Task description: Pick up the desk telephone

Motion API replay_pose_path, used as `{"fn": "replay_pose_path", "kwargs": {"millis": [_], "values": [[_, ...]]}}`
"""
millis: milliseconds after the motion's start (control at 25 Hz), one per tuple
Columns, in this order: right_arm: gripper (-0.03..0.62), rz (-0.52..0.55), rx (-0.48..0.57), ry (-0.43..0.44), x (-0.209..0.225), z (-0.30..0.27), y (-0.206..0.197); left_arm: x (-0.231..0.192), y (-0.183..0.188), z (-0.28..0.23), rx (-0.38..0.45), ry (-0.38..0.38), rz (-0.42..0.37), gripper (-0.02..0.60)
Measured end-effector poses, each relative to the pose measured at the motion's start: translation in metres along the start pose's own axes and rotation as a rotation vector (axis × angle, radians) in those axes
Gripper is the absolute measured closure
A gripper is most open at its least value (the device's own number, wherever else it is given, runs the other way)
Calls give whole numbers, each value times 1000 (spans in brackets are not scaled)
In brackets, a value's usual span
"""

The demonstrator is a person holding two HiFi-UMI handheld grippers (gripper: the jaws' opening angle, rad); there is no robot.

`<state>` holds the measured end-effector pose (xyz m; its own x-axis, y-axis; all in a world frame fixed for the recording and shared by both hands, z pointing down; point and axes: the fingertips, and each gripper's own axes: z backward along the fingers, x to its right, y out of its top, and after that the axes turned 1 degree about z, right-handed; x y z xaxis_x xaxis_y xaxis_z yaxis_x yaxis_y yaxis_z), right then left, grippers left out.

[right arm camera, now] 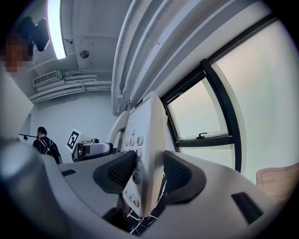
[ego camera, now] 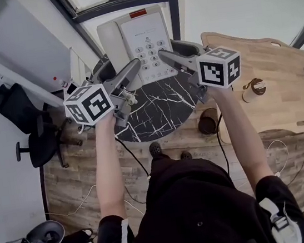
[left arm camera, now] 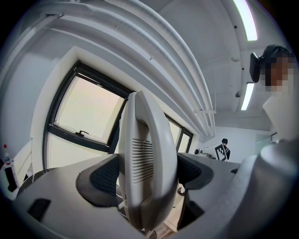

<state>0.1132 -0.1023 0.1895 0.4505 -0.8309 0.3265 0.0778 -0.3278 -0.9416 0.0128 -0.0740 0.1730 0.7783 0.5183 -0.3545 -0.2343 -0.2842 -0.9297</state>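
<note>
Phone: My phone [ego camera: 143, 38] is a flat, off-white desk phone with round corners. In the head view I see its face from above.
Handset: The handset [ego camera: 109, 45] lies in its place on the left side of the phone. It is long and curved. In the left gripper view it has a patch of thin slots [left arm camera: 141, 158] on it.
Buttons: The buttons [ego camera: 151, 53] are round and pale, in neat rows on the lower part of the face. The digits 3 and 9 show on two of them in the right gripper view. One small button [right arm camera: 135, 201] near the edge is red.
Red strip: A little red strip [ego camera: 138, 14] sits at the top of the face.
Where it is: The phone is over the far side of the table [ego camera: 162, 111]. It is held between my two grippers, one at each side.
Left gripper: My left gripper [ego camera: 133, 68] is closed on the handset side. Its two dark pads [left arm camera: 105, 177] press on the handset from both sides, with the jaws quite wide.
Right gripper: My right gripper [ego camera: 165, 54] is closed on the button side. One pad [right arm camera: 122, 172] is on the face by the buttons and the other is on the back. Its jaws are wide too.
Table: It is round and black with white cracks like marble. A bit of it shows below the phone in the right gripper view.
</note>
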Motion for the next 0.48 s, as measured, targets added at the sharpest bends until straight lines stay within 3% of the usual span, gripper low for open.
{"fn": "replay_pose_path", "kwargs": {"millis": [480], "values": [[378,-3,2,6,-3,-4,-4,-3,-2,5,-4,8,-3,190]]}}
